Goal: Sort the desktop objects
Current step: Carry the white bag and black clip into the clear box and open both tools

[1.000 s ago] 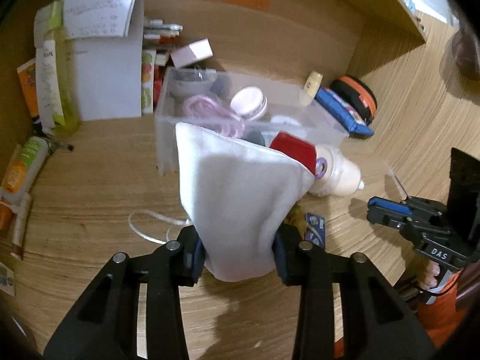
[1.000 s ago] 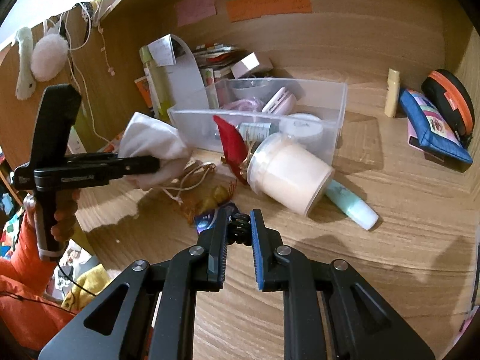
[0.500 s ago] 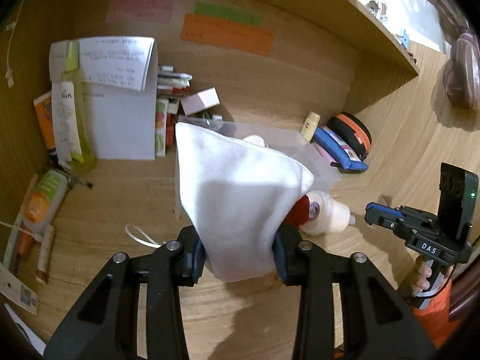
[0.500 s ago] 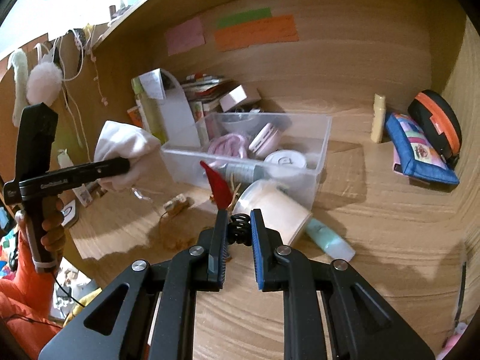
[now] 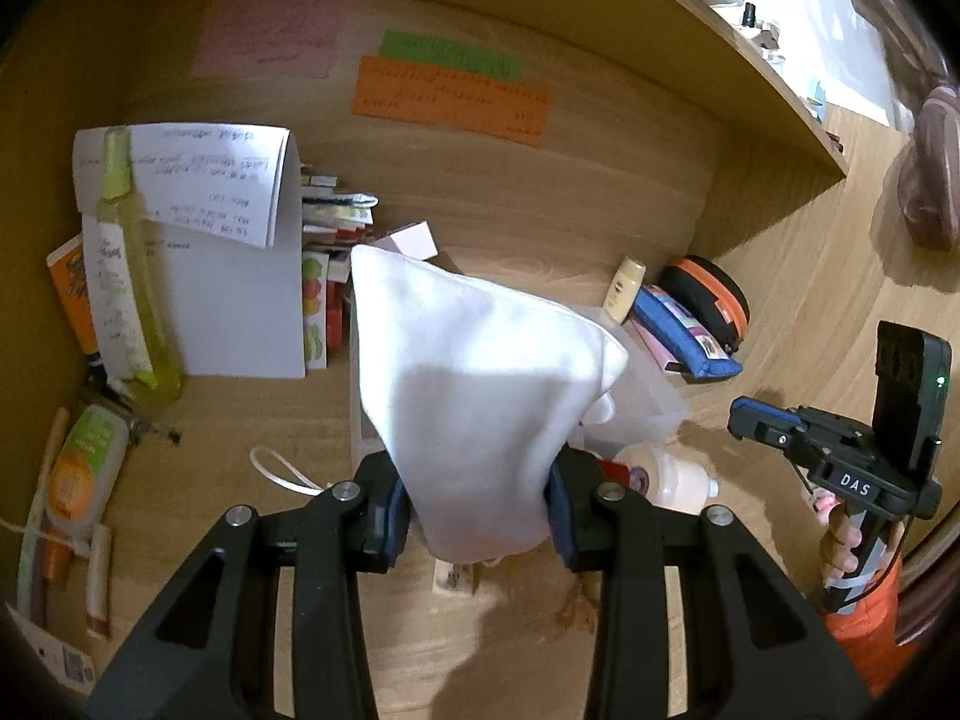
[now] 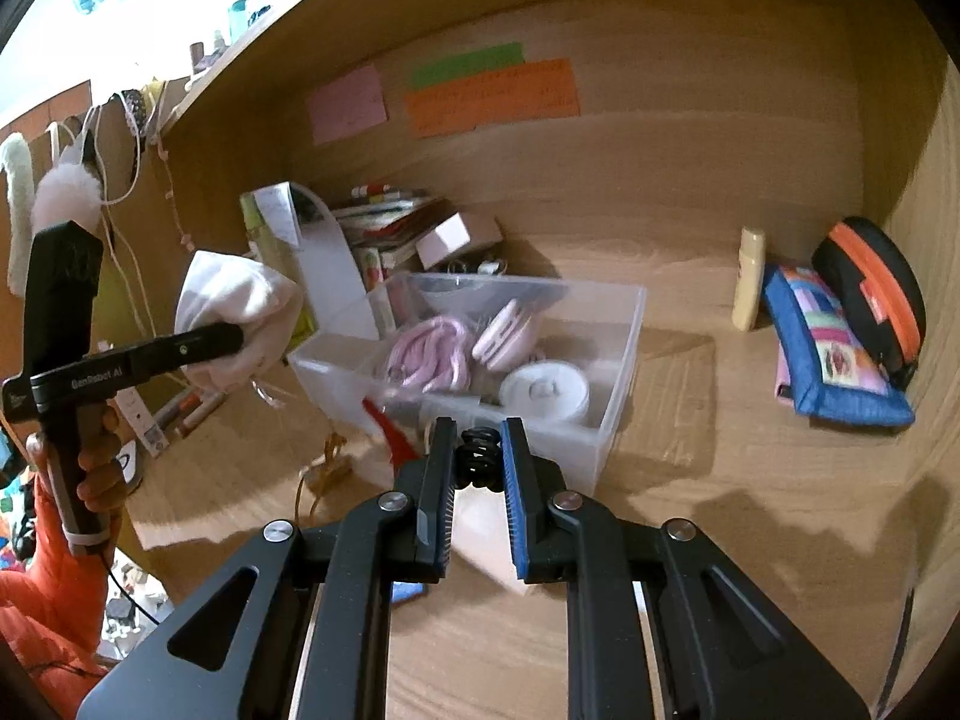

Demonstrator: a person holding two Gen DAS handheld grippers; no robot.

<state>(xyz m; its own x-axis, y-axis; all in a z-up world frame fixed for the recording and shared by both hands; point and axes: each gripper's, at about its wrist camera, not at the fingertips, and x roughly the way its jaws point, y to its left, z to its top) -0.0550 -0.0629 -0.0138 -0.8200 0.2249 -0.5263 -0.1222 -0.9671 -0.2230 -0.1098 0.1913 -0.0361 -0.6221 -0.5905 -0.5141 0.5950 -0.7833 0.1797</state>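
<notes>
My left gripper (image 5: pixel 477 498) is shut on a white cloth pouch (image 5: pixel 480 396), which it holds up off the desk and which hides most of the clear plastic bin (image 5: pixel 654 396) behind it. In the right wrist view the same pouch (image 6: pixel 234 300) hangs left of the bin (image 6: pixel 612 420). My right gripper (image 6: pixel 477 438) is shut on a small black coiled hair tie (image 6: pixel 478 462), just in front of the bin's near wall. The bin holds a pink cord (image 6: pixel 426 354), a pink compact and a white round lid (image 6: pixel 543 390).
A blue pouch (image 6: pixel 834 360), a black-and-orange case (image 6: pixel 876 288) and a cream tube (image 6: pixel 750 276) lie at the back right. A yellow-green bottle (image 5: pixel 129 276), folded paper and stacked books stand at the back left. A white bottle (image 5: pixel 672 480) lies by the bin. Coloured notes (image 6: pixel 492 96) hang on the back wall.
Both grippers have risen and tilted upward, showing more of the back wall. The pouch and the black coil stay gripped. The bin now sits closer under the right gripper.
</notes>
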